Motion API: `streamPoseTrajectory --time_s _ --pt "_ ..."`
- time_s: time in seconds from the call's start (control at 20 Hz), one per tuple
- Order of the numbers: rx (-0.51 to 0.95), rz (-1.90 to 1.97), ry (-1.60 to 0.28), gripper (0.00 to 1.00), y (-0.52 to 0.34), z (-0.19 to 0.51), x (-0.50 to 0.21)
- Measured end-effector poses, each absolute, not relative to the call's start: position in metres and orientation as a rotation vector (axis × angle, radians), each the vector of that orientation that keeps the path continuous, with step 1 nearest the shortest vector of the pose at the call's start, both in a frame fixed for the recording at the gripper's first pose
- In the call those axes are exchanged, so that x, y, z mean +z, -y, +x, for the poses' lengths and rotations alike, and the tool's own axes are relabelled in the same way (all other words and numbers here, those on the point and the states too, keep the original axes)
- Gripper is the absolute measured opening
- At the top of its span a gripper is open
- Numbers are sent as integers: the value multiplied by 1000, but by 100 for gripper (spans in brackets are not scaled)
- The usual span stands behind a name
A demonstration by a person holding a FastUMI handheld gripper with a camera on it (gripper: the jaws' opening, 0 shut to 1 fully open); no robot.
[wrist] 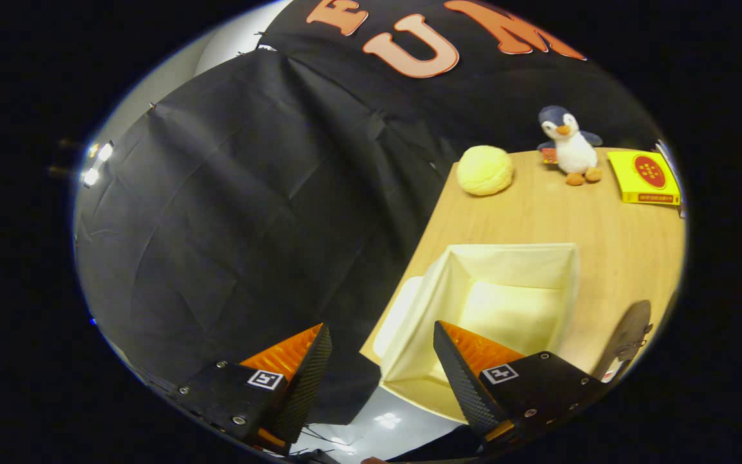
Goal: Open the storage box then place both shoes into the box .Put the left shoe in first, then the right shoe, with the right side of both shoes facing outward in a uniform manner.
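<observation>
A cream fabric storage box [506, 283] stands open near the corner of the wooden table [577, 212], its inside empty as far as I see. Its lid [398, 314] hangs down on the side facing the black cloth. My gripper [380, 377] is open with nothing between its fingers; one finger [458, 374] overlaps the box's near rim, the other [306, 377] hangs past the table edge over the cloth. A dark shoe [628, 335] lies on the table beside the box, partly cut off from sight.
At the back of the table sit a yellow round plush [485, 170], a penguin toy [569, 147] and a yellow flat box [643, 177]. Black cloth [248, 212] hangs beside the table. Pale floor [377, 422] shows below the table corner.
</observation>
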State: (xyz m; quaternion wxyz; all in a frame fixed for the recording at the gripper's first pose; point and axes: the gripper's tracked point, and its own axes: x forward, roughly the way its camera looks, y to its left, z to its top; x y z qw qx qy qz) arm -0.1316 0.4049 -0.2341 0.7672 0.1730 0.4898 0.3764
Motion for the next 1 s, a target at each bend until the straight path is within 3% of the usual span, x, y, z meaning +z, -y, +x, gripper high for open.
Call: streamPoseTrajectory --time_s 0.55,1.0 --pt "452 94 -1044 96 -185 -116 -349" --pt "329 18 -1153 79 -98 -147 -438"
